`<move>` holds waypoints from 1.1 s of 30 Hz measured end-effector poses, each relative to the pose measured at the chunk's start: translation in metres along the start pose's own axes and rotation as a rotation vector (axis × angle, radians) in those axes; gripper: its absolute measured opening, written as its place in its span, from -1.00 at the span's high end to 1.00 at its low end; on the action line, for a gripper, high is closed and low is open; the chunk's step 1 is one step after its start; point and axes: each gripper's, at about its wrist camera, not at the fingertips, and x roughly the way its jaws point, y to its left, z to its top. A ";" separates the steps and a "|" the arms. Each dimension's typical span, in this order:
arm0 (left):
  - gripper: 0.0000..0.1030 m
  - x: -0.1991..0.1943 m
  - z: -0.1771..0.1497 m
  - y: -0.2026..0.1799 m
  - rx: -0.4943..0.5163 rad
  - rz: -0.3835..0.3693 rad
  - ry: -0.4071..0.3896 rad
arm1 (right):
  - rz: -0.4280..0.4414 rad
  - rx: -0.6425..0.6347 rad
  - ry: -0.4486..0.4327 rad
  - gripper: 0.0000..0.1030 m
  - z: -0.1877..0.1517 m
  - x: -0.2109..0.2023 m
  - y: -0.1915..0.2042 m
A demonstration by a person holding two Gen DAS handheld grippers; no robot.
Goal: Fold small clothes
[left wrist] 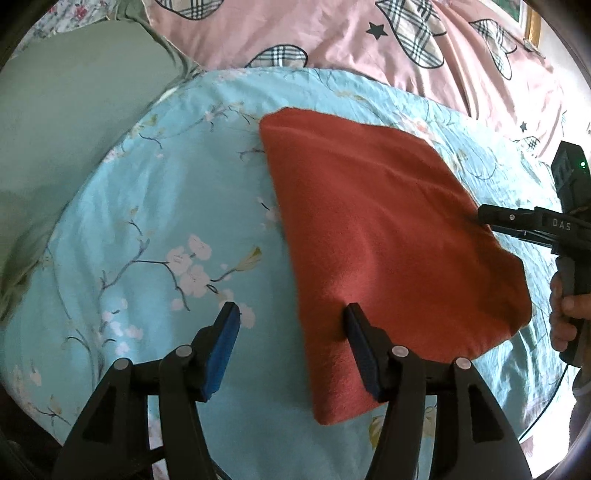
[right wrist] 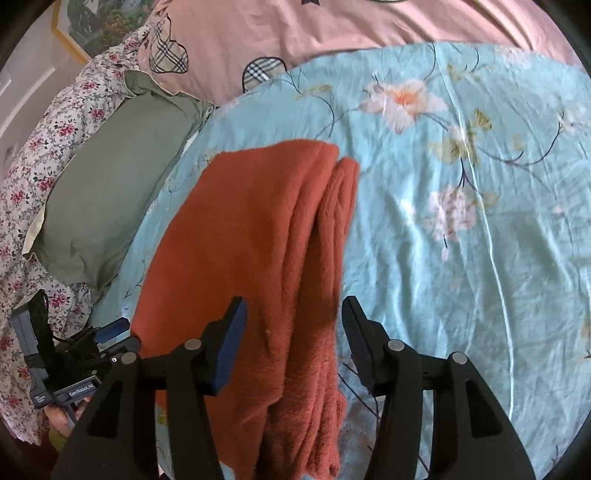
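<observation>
Both tongs are spread, pinching nothing: the left tongs (left wrist: pixel 291 314) straddle the folded rust-red garment's (left wrist: pixel 376 229) edge, and the right tongs (right wrist: pixel 293 308) hang over it on the bed (right wrist: pixel 461 258).

Soft, even daylight; faint shadows. Strong fisheye bending, dark vignette corners. Slight blur at the rims; sheen on the bedsheet (right wrist: pixel 480 258).

Daylight bright across a bed spread with a light blue floral sheet (left wrist: pixel 155 206), creased and glossy. Beyond it, a pink duvet (left wrist: pixel 332 33) printed with plaid hearts and dark stars. To the left, a sage green pillow (right wrist: pixel 110 177) leaning on a small-flowered white fabric (right wrist: pixel 33 177). Higher up, a pale wall (right wrist: pixel 29 74) carrying a gold-framed picture (right wrist: pixel 92 26).
</observation>
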 end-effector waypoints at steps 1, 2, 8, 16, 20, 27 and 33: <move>-0.17 -0.003 0.001 0.001 0.001 0.012 -0.008 | -0.002 -0.003 -0.006 -0.07 0.001 -0.001 0.003; -0.17 -0.005 0.002 0.002 0.001 0.020 -0.014 | -0.003 -0.006 -0.010 -0.07 0.002 -0.002 0.005; -0.17 -0.011 0.012 0.020 -0.039 0.055 -0.041 | -0.002 -0.015 -0.044 -0.07 0.014 -0.005 0.012; -0.17 -0.006 0.028 0.026 -0.066 0.042 -0.054 | -0.002 0.026 -0.082 -0.07 0.043 0.010 0.005; -0.17 0.002 0.035 0.020 -0.053 0.044 -0.045 | 0.008 0.037 -0.068 -0.07 0.057 0.030 0.000; -0.17 0.013 0.040 0.006 -0.017 0.053 -0.024 | 0.018 0.012 -0.098 0.80 0.072 0.035 0.007; -0.18 0.018 0.041 0.002 -0.005 0.048 -0.025 | -0.024 -0.026 -0.158 0.81 0.071 0.014 0.009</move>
